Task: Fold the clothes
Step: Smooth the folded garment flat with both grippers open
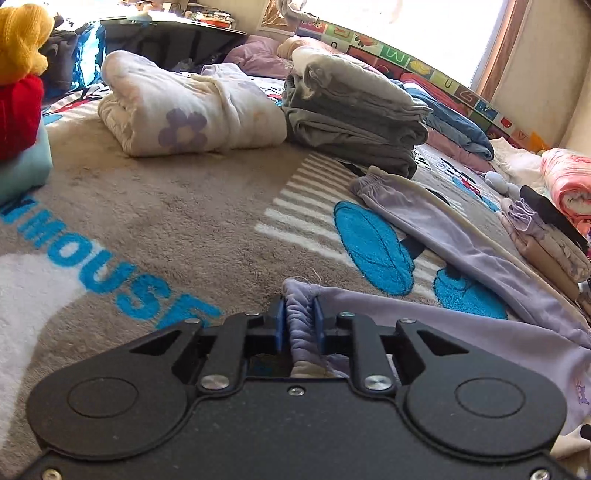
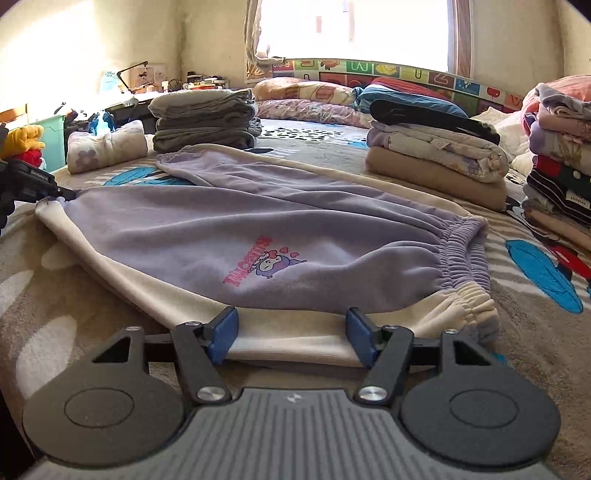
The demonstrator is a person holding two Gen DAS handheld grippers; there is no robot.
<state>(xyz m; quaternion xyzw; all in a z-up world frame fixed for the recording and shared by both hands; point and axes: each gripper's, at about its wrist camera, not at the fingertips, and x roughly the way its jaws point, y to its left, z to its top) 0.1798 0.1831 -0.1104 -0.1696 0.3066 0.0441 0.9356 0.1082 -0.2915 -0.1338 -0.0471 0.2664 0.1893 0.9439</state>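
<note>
Pants cuff pinched by left gripper; blanket beyond bare.

Sunlit window, cream walls

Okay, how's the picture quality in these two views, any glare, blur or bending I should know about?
Left wrist view: the window is blown out white; straight lines bow toward the edges, and the left gripper, shut on the lilac trousers, looks sharp. Right wrist view: its window is also overexposed, corners are dark from the fisheye, and the trousers' print stays crisp.
</note>
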